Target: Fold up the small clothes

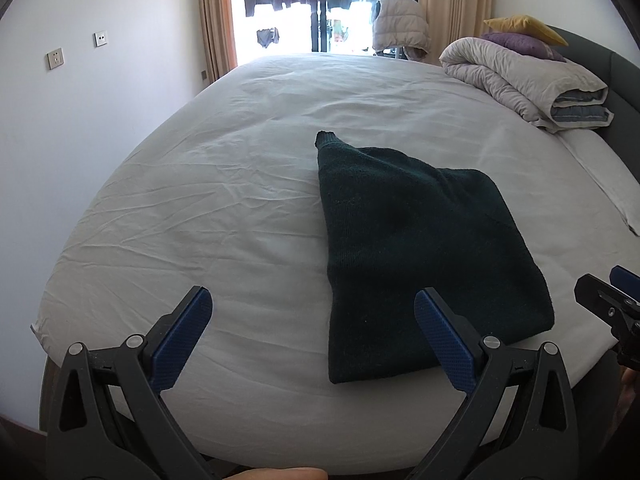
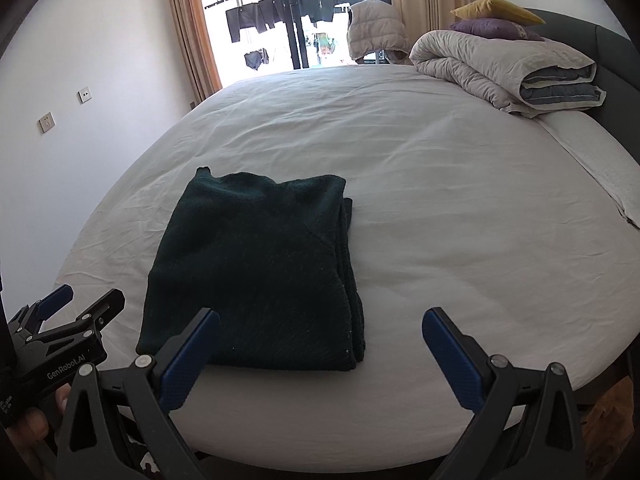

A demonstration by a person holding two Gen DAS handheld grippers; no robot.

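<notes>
Hovering wide open, left tool (image 1: 313, 308), right tool (image 2: 321, 330), apparently clear of folded sweater (image 2: 260, 268)

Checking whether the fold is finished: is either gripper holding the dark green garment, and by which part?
Nothing is held. The left gripper and right gripper are both open above the bed, clear of the folded dark green garment.

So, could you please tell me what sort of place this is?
Most likely a home bedroom: a large bed with a white sheet, a rolled duvet with cushions at the headboard, and laundry drying outside the curtained glass door.
</notes>
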